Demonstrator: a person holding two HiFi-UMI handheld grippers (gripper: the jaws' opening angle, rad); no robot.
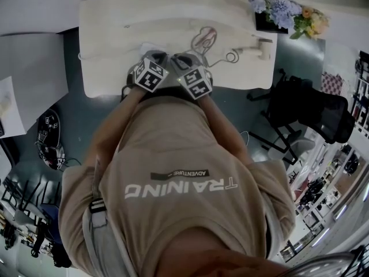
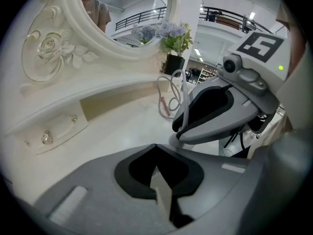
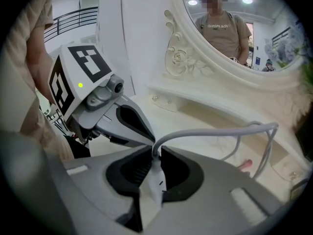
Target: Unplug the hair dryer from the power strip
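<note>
Both grippers meet tip to tip at the front edge of the white vanity table [image 1: 115, 33]. My right gripper [image 3: 155, 153] is shut on a white plug [image 3: 157, 185], whose grey cord [image 3: 215, 131] arcs off to the right. My left gripper [image 2: 156, 148] is shut on a flat white piece [image 2: 162, 197], apparently the power strip, most of it hidden by the jaws. In the head view the left gripper [image 1: 151, 68] and right gripper [image 1: 195, 74] cover both items. The white hair dryer [image 1: 258, 49] lies on the table to the right, beyond a loose coil of cord [image 1: 204, 39].
An ornate white mirror frame [image 2: 49, 48] and a shallow shelf with drawer knobs [image 3: 161, 101] rise behind the table. A vase of flowers [image 1: 288, 13] stands at the back right. A black chair [image 1: 311, 108] is on the floor to the right.
</note>
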